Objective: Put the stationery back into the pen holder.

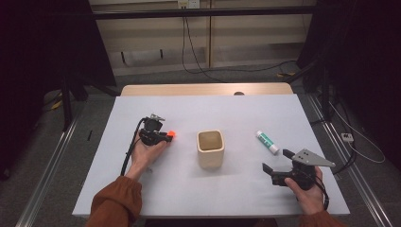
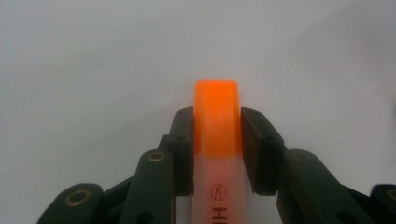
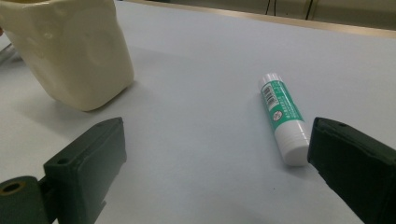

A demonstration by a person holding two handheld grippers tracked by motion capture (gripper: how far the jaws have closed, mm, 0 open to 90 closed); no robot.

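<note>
An orange-capped highlighter (image 2: 217, 116) with a pale translucent barrel lies between the jaws of my left gripper (image 2: 217, 128), and the pads press on its sides just below the cap. In the high view the left gripper (image 1: 165, 136) rests low over the table's left half, the orange cap (image 1: 171, 134) poking out toward a cream cup (image 1: 210, 149). My right gripper (image 1: 275, 160) is held open at the front right with nothing between its jaws. A white and green glue stick (image 3: 281, 116) lies just beyond its right jaw.
The cream cup (image 3: 70, 51) stands upright at the middle of the white table (image 1: 189, 109), open top up. The glue stick (image 1: 267, 142) lies flat to the cup's right. Cables run across the floor behind the table's far wooden edge.
</note>
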